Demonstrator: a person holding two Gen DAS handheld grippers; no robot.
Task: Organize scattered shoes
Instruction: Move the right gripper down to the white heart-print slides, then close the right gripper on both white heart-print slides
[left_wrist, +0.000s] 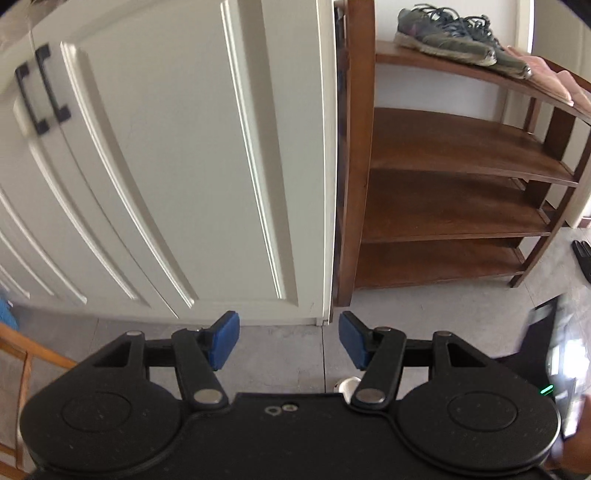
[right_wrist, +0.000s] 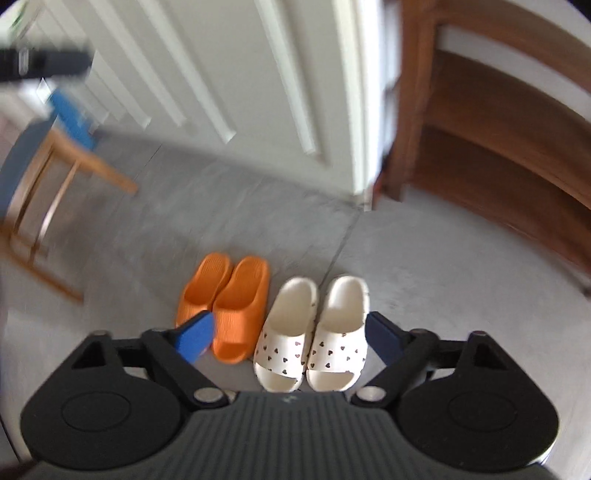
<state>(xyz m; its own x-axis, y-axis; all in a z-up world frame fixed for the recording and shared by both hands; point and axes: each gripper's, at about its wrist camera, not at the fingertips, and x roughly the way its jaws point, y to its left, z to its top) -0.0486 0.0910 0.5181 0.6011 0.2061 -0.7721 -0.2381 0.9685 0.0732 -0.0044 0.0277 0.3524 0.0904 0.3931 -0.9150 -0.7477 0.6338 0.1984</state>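
Two fisheye views, each looking forward along a handheld gripper. In the right wrist view, the right gripper (right_wrist: 287, 338) hangs over a grey tiled floor (right_wrist: 424, 266) with its blue-padded fingers spread wide and nothing between them. Just beyond the fingertips, two pairs of slide sandals stand on the floor with toes toward the camera. The orange slides (right_wrist: 229, 306) sit on the left, the two shoes touching side by side, and the gripper's left pad partly covers the nearer corner of one. The white slides with small dark hearts (right_wrist: 314, 336) sit just beside them on the right, also neatly paired. Farther back, blurred by motion, are a light wooden chair (right_wrist: 55, 206) at left, a white panelled door (right_wrist: 266, 81) in the middle and a dark wooden shoe rack (right_wrist: 491, 122) at right.

In the left wrist view, the left gripper (left_wrist: 289, 339) is likewise released, its blue pads parted and holding nothing, over the same grey floor. A small white object shows just under its right finger; what it is cannot be told. Beyond stand white cabinet doors with black handles (left_wrist: 40, 86) at left. To the right is the shoe rack (left_wrist: 461, 173), its three lower shelves bare. On its top shelf rest a pair of worn grey lace-up sneakers (left_wrist: 458, 40), with pink footwear (left_wrist: 546, 83) just beside them
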